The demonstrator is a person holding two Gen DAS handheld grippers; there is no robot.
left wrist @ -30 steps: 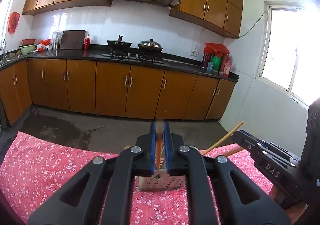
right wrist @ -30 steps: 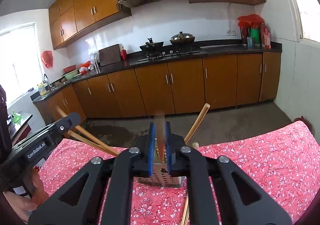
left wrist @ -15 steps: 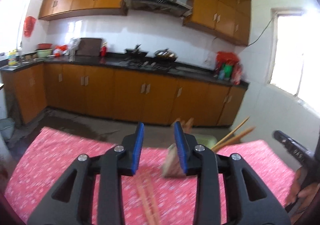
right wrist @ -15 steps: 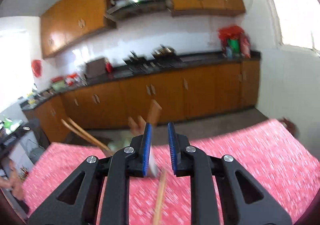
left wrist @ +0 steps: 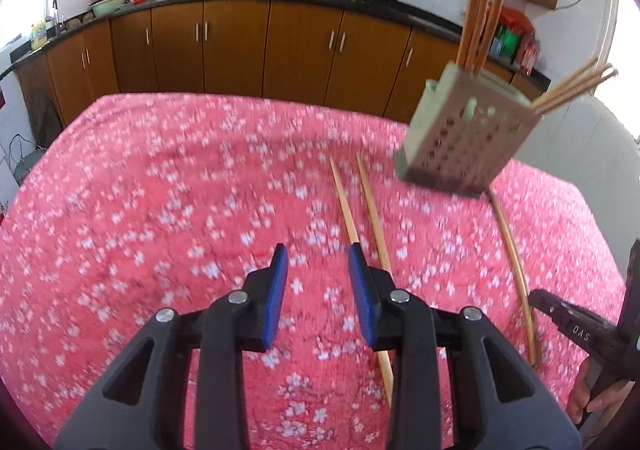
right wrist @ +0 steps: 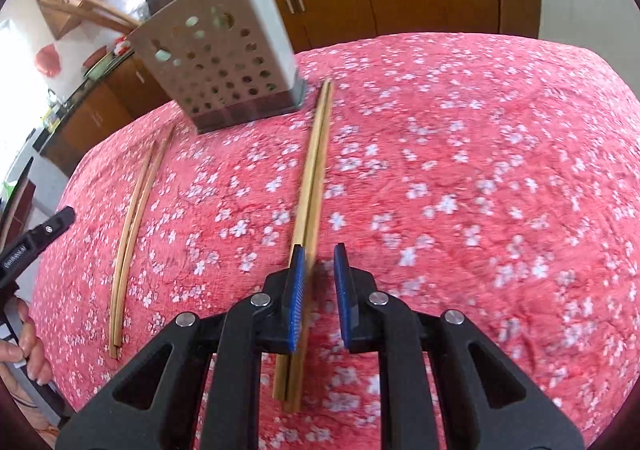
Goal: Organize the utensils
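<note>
While both grippers hang over red floral tablecloth [left wrist: 160, 210]: left gripper [left wrist: 318, 266] jaws just opened, empty; right gripper [right wrist: 320, 262] nearly closed, nothing clamped. Chopstick pairs [right wrist: 312, 178] lie mid-table, perforated holder [right wrist: 224, 58] w/ more chopsticks near far edge.

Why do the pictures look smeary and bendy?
Left wrist view: the flowered cloth and the holder are smeared by motion, and the window corner glares white. Right wrist view: the cloth's flowers streak, the chopsticks blur, and the fisheye bends the table edge; the tongs stay sharp.
</note>
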